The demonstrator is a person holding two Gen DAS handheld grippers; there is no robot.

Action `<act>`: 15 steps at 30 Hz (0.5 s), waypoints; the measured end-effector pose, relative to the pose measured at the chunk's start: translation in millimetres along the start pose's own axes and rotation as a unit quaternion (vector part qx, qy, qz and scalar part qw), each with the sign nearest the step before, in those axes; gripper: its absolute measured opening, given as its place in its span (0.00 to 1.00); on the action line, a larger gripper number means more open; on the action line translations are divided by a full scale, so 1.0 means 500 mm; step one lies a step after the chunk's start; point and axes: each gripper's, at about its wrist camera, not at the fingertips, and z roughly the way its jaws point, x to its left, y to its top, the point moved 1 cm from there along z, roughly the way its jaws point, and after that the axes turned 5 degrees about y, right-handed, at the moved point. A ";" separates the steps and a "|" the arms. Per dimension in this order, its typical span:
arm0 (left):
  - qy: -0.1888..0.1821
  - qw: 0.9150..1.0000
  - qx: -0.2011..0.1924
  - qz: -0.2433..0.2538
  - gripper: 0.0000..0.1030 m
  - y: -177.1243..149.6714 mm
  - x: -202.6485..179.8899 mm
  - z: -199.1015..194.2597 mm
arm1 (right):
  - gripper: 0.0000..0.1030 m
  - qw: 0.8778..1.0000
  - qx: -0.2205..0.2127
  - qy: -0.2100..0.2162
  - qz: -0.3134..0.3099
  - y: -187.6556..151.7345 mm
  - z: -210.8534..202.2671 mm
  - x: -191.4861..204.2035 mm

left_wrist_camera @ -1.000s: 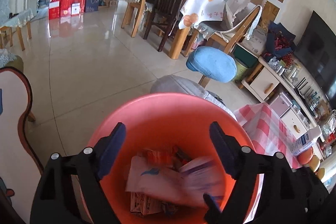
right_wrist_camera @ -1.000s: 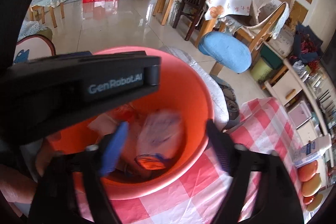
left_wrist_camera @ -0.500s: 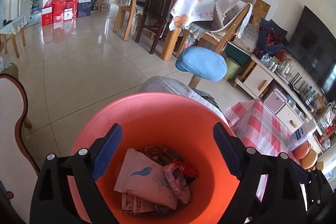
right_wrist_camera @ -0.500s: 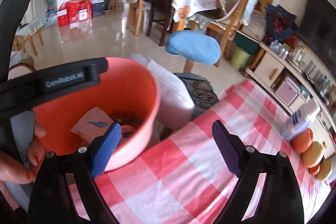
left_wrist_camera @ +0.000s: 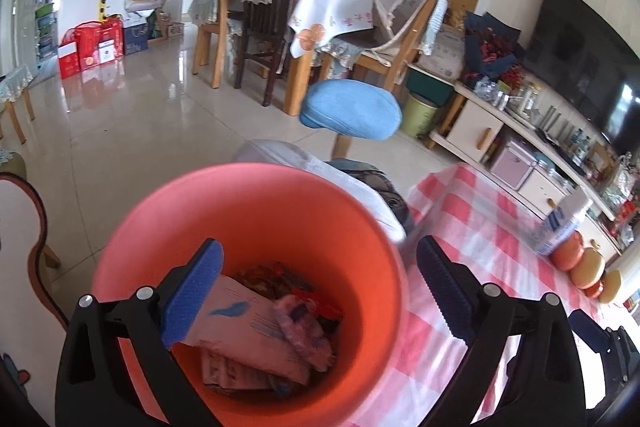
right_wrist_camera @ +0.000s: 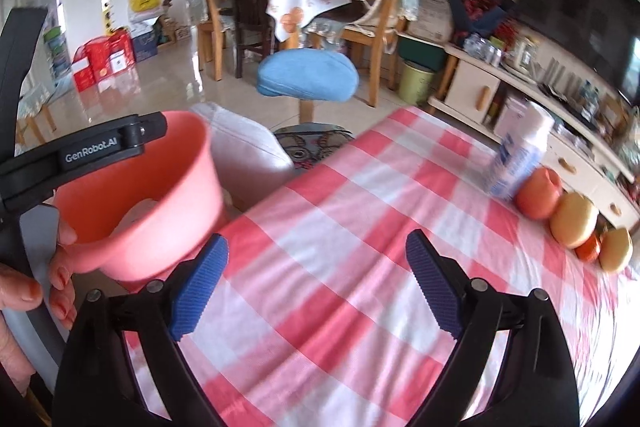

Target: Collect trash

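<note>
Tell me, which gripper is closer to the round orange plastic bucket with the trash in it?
Left. The left gripper hangs open right over the round orange plastic bucket; the right gripper is off beside it, above the checked tablecloth.

Both views are brightly lit by daylight from the back of the room, where the glossy floor point(left_wrist_camera: 132, 99) is marked by white glare. Straight lines are bent by strong fisheye distortion, and the corners are cut off by a black rim. In the right wrist view, the checked tablecloth point(right_wrist_camera: 360, 267) and bottle point(right_wrist_camera: 516, 155) are smeared by motion blur.
</note>
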 end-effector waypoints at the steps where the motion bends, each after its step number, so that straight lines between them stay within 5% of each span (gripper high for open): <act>1: -0.001 1.000 0.000 0.007 0.93 -0.004 -0.010 -0.004 | 0.88 1.000 -0.001 -0.001 0.006 -0.005 -0.007 -0.009; 15: -0.061 0.996 0.000 0.068 0.94 -0.064 -0.139 -0.057 | 0.89 0.996 -0.015 -0.049 0.070 -0.106 -0.117 -0.144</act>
